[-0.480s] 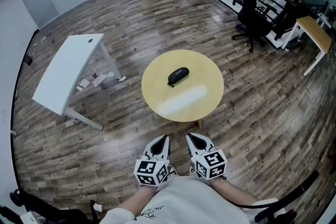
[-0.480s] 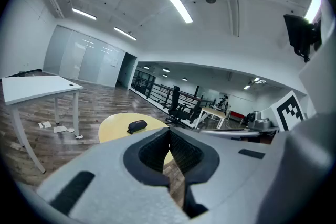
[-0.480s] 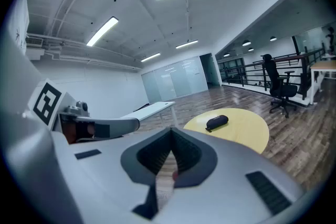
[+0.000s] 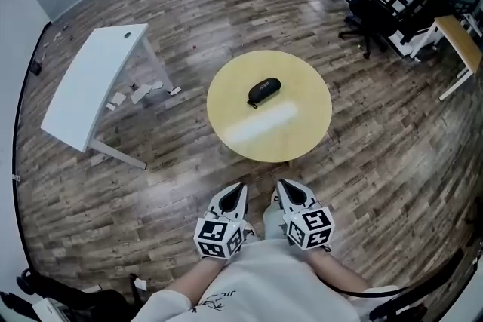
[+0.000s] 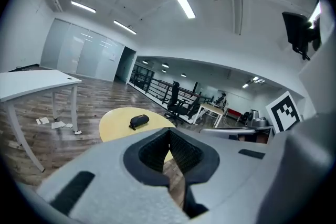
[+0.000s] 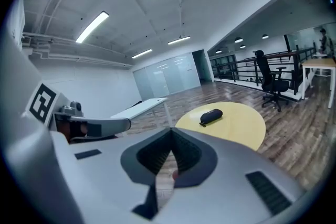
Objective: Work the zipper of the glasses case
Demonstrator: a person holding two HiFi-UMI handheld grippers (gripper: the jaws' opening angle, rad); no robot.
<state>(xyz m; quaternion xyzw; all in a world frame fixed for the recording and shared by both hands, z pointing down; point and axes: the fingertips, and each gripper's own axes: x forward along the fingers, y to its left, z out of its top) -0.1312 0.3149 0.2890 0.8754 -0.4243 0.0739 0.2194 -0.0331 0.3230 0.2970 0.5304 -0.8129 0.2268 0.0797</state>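
A black zipped glasses case [image 4: 264,91] lies on the round yellow table [image 4: 302,132], toward its far side. Both grippers are held side by side close to my body, well short of the table's near edge. In the head view the left gripper [image 4: 235,191] and the right gripper [image 4: 287,189] point at the table. The left gripper view shows the left gripper [image 5: 169,131] shut and empty, with the case [image 5: 139,121] far ahead. The right gripper [image 6: 171,131] is likewise shut on nothing, the case [image 6: 211,117] far beyond it.
A white desk [image 4: 90,90] stands tilted at the left with paper scraps [image 4: 139,93] on the wood floor beside it. Black office chairs [image 4: 373,7] and a wooden desk [image 4: 460,41] stand at the back right by a railing.
The table and case sit slightly higher and further right in the head view. Both grippers stay together near my body, a little higher in the frame.
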